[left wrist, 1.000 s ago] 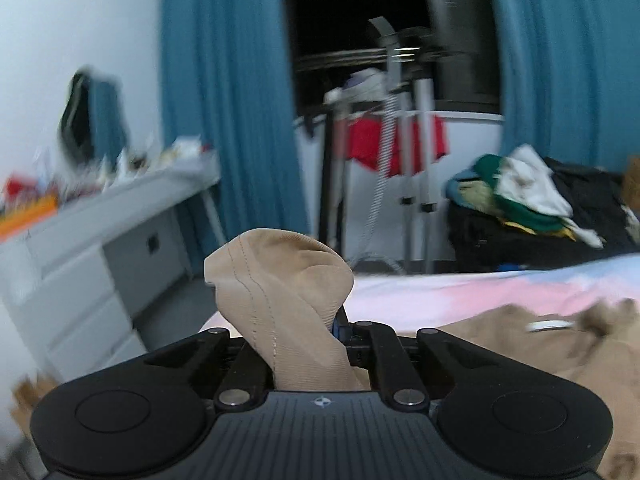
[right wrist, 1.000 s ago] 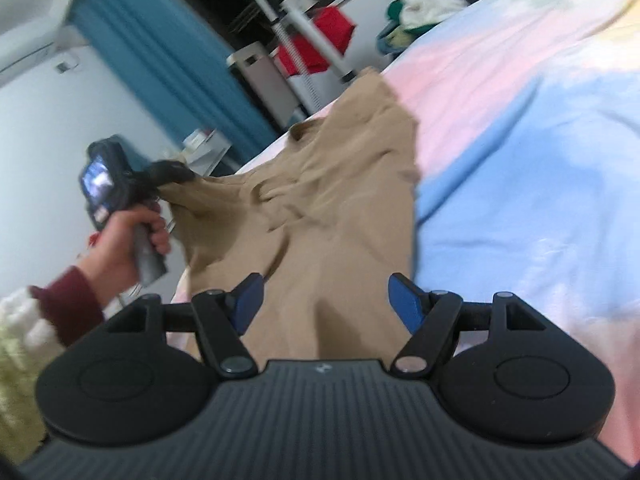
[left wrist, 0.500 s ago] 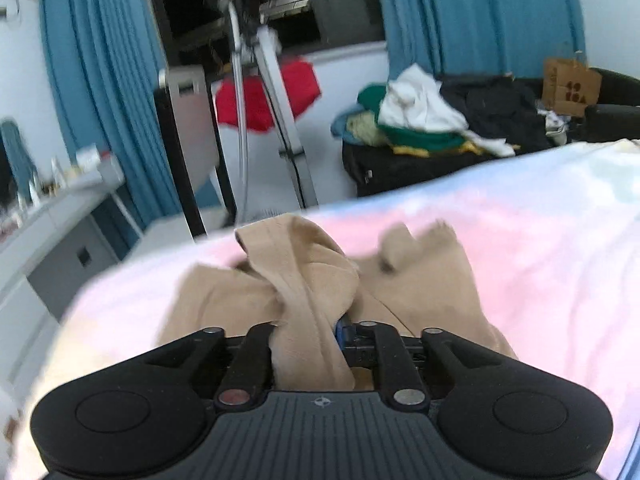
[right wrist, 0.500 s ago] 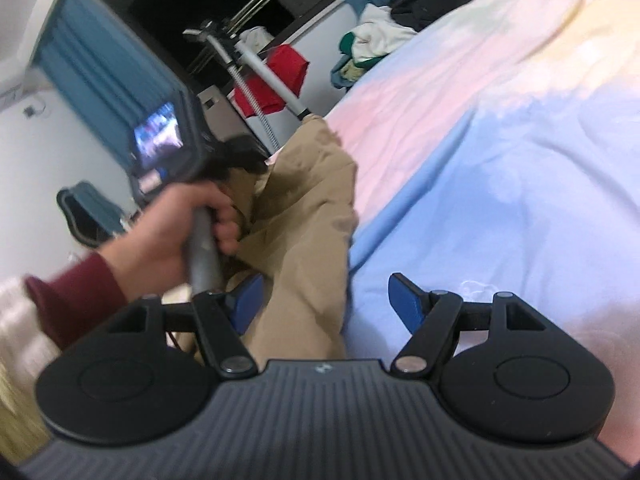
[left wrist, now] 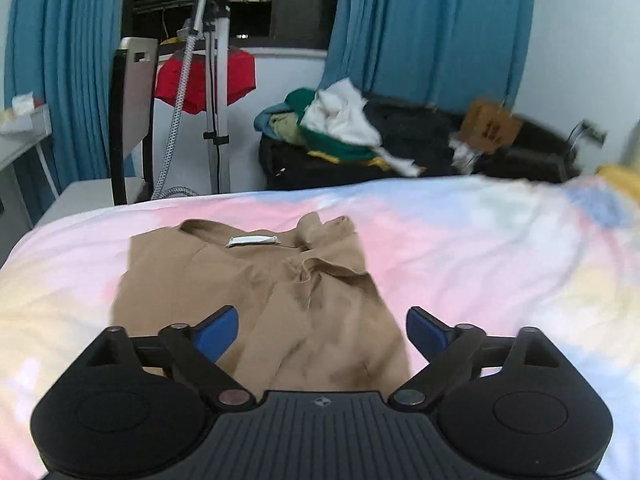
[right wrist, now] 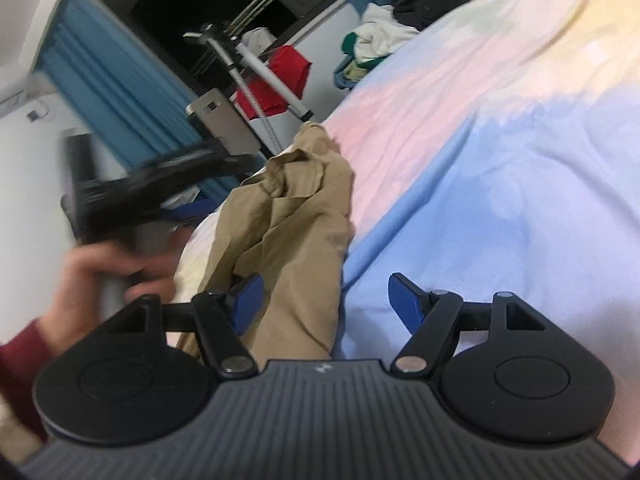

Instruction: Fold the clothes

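Observation:
A tan collared shirt (left wrist: pixel 256 288) lies partly folded on the pastel tie-dye bed (left wrist: pixel 480 248), white neck label up. My left gripper (left wrist: pixel 322 330) is open and empty just above the shirt's near end. In the right wrist view the same shirt (right wrist: pixel 292 232) lies lengthwise at the bed's left edge. My right gripper (right wrist: pixel 326 300) is open and empty over the shirt's near end. The left gripper (right wrist: pixel 188 208) shows there blurred, held in a hand to the shirt's left.
Beyond the bed stand a garment steamer pole (left wrist: pixel 212 80) with a red cloth (left wrist: pixel 204 80), a grey chair back (left wrist: pixel 134 92), and a dark sofa piled with clothes (left wrist: pixel 344 128). Blue curtains (left wrist: pixel 432 28) hang behind. A cardboard box (left wrist: pixel 490 128) sits at the right.
My left gripper carried a fold of the tan shirt across the bed, then opened and let it go. The shirt now lies folded narrower. My right gripper stayed open.

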The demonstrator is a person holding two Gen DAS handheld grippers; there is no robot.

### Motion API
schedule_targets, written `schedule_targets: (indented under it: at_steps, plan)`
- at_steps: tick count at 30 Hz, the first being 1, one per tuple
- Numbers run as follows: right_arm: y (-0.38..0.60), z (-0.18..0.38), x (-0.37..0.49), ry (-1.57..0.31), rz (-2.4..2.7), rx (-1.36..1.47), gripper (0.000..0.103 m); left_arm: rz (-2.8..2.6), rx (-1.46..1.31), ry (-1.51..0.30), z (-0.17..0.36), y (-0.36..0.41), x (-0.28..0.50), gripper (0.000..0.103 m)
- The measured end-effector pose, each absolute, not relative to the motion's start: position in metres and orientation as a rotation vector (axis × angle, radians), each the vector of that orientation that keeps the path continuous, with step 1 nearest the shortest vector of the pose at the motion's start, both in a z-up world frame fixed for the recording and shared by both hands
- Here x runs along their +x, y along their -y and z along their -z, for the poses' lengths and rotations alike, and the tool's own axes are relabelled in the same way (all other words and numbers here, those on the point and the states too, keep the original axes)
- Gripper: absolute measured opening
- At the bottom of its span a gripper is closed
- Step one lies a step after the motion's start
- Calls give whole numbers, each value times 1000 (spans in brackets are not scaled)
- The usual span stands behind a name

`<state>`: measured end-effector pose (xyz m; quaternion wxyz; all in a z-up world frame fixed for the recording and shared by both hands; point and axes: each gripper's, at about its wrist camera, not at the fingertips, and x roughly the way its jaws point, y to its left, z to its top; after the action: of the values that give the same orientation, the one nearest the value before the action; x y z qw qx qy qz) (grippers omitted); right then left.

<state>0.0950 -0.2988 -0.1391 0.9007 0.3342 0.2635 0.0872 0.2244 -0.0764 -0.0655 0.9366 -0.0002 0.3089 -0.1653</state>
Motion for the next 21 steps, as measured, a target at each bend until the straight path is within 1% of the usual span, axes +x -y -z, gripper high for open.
schedule_targets:
  at_steps: [3,5,7,9,13,16,18,21]
  plan:
    - [290,132,90,-544,-204,625,72,338,-60,-646,50,31,171,95]
    - [285,126,87,-541,-229,589,72,331,-106,-689,48,-1,137,95]
    - [279,120,83,-541,-260,565,72,296,-128,-762,56,-31,110,94]
    - [273,115,77,-543,-282,543,72,253,-145,-839,70,-60,85,90]
    - [262,109,61,-577,-331,562,72,215,-148,-927,89,-87,62,85]
    - [255,109,46,-612,-379,591,72,189,-150,-990,102,-107,46,79]
    - [250,107,37,-624,-381,575,72,171,-151,-1032,111,-119,36,73]
    - [248,102,29,-602,-326,520,72,180,-171,-1075,119,-131,27,72]
